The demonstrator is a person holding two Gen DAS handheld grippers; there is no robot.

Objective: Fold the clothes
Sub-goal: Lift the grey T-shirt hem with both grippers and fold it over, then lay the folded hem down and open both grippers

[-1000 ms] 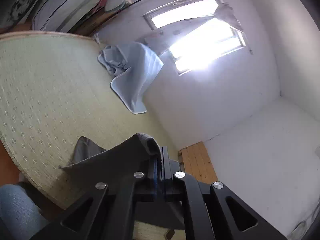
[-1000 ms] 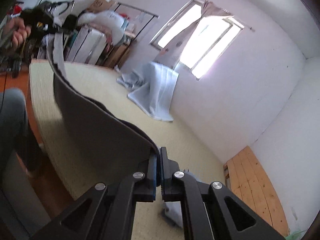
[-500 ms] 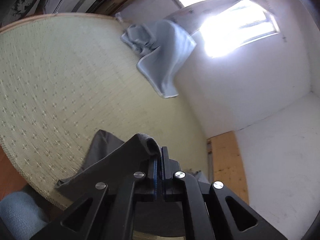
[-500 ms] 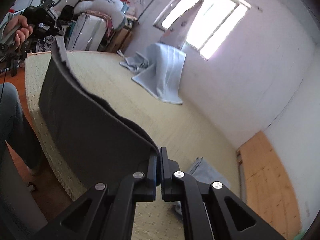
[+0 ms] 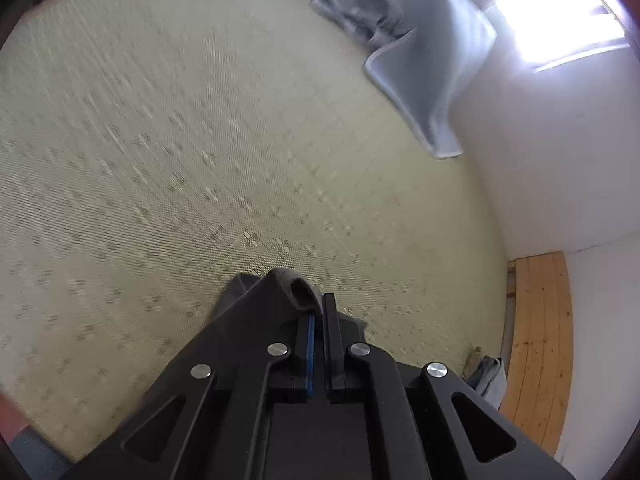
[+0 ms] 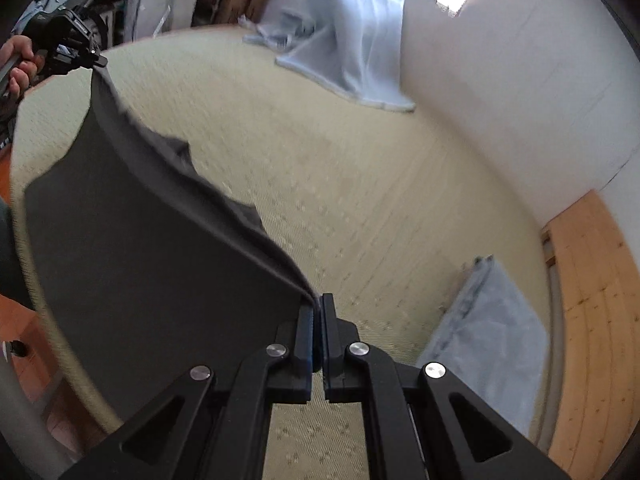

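My left tool [image 5: 318, 312] and right tool [image 6: 318, 312] each clamp one edge of the dark grey garment [image 6: 152, 248], which hangs stretched between them over the woven mat [image 6: 360, 200] (pale blue cloth [image 6: 488, 336] lies near the right tool).
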